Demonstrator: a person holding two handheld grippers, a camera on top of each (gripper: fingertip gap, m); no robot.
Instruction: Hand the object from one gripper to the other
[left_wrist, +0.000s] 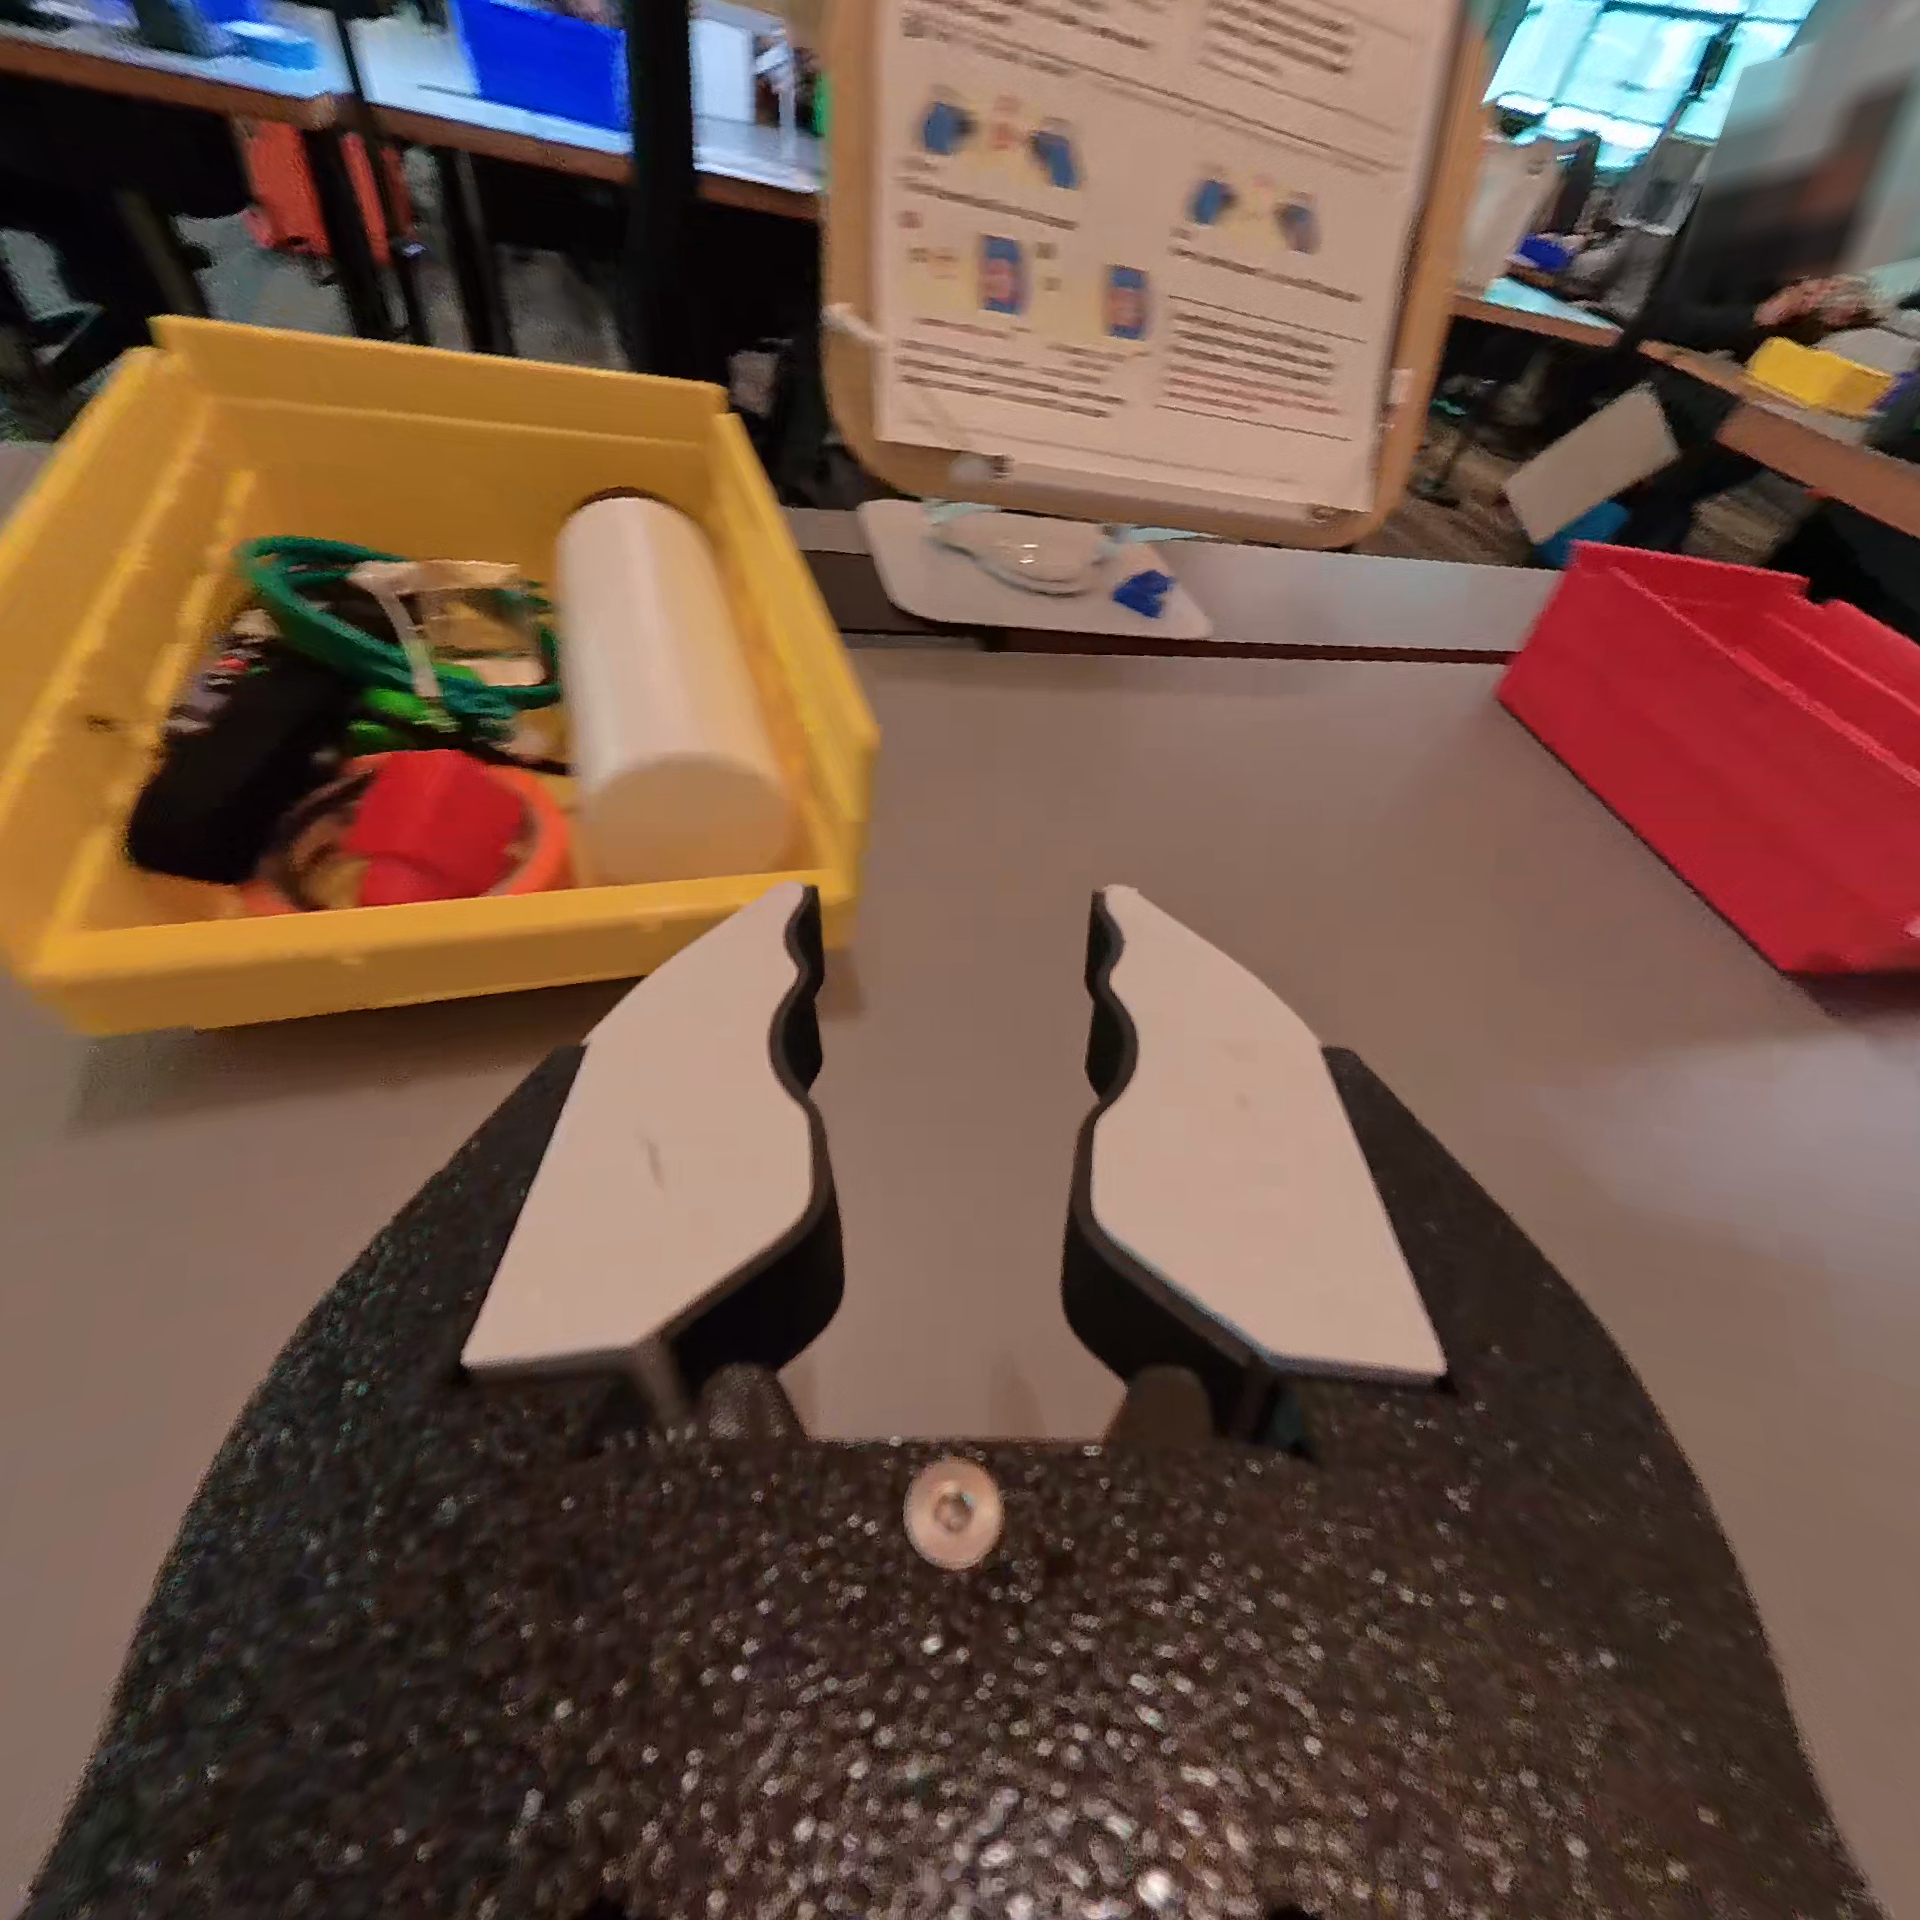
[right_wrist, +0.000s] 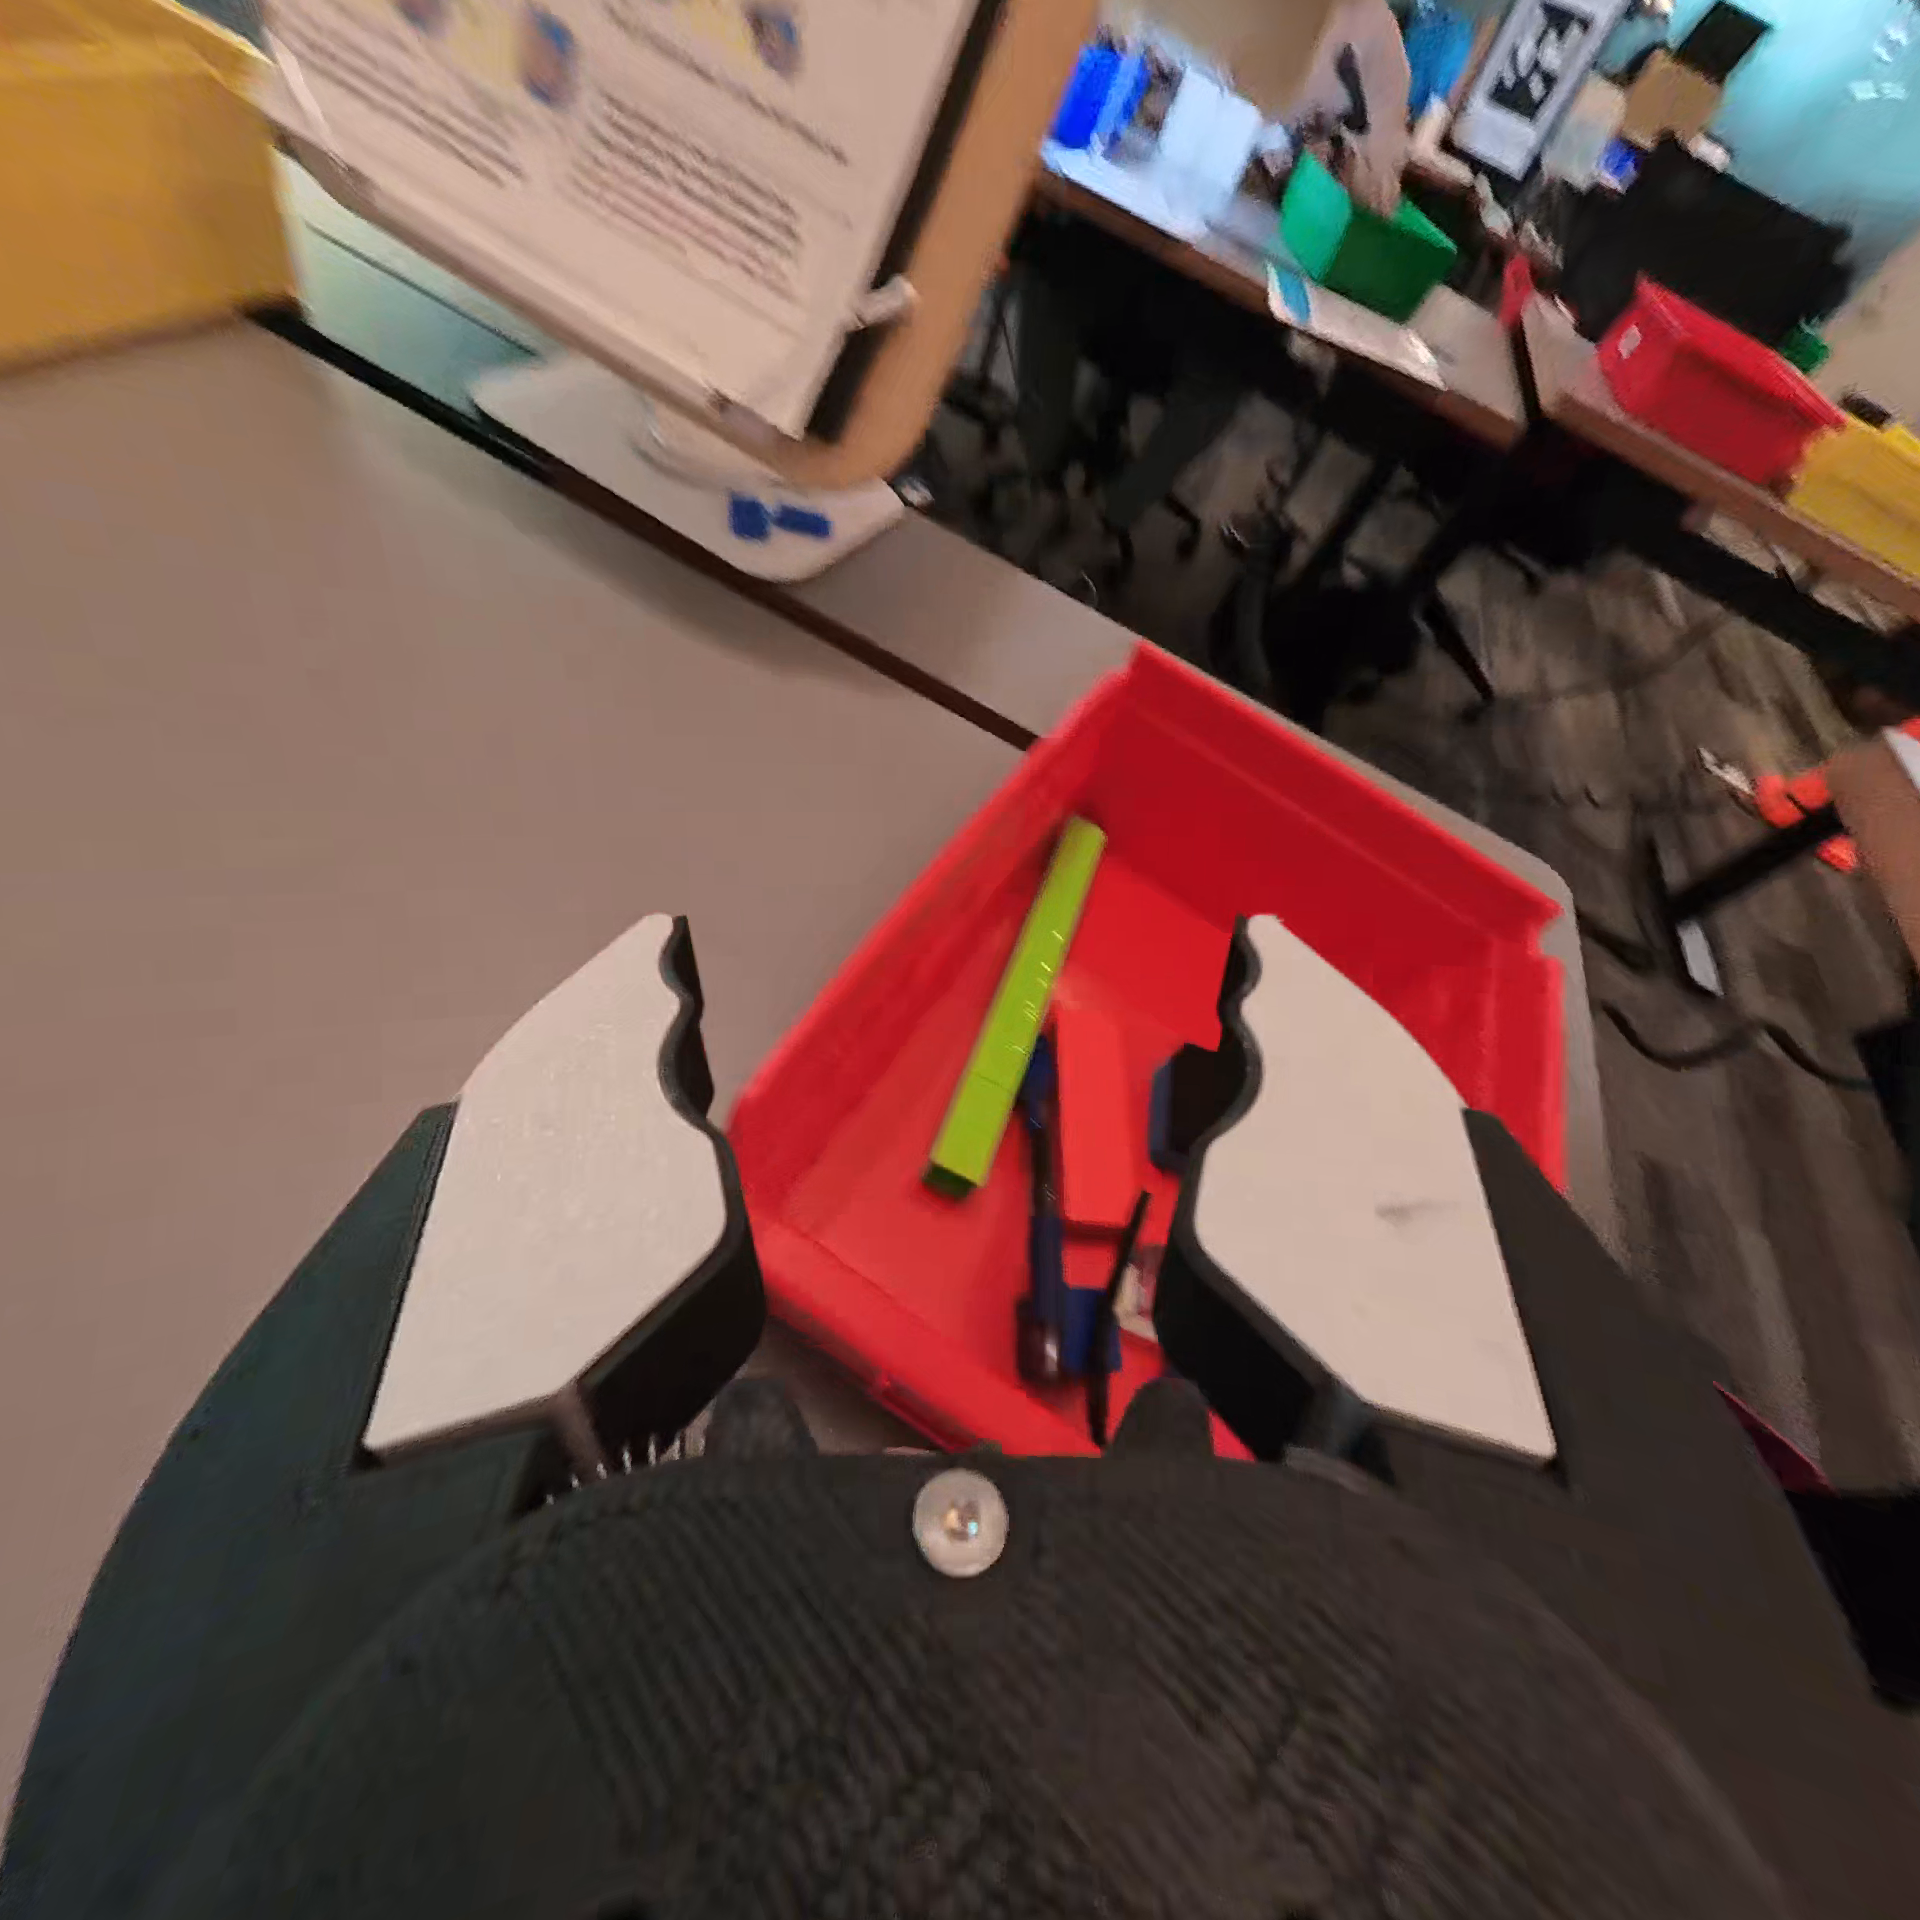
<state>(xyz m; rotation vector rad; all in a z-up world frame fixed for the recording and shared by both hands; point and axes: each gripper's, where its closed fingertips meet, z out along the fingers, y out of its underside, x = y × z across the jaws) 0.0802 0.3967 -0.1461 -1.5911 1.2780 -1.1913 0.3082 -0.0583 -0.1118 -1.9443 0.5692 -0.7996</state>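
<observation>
My left gripper (left_wrist: 951, 925) is open and empty above the grey table, just right of a yellow bin (left_wrist: 436, 951). The bin holds a white cylinder (left_wrist: 665, 696), a green cord (left_wrist: 364, 623), a red piece (left_wrist: 436, 826) and a black object (left_wrist: 234, 764). My right gripper (right_wrist: 961, 951) is open and empty above a red bin (right_wrist: 1351, 831). That bin holds a lime-green bar (right_wrist: 1023, 1013), a blue and black pen-like tool (right_wrist: 1044, 1226) and a dark blue object (right_wrist: 1179, 1117) partly behind my right finger. The red bin also shows in the left wrist view (left_wrist: 1725, 769).
A wooden-framed board with a printed sheet (left_wrist: 1132, 239) stands on a white base (left_wrist: 1039, 582) at the table's far edge; it also shows in the right wrist view (right_wrist: 665, 177). Other tables with bins stand behind. The table edge (right_wrist: 1579, 935) lies right of the red bin. The grippers' ends are close to 50 cm from one another.
</observation>
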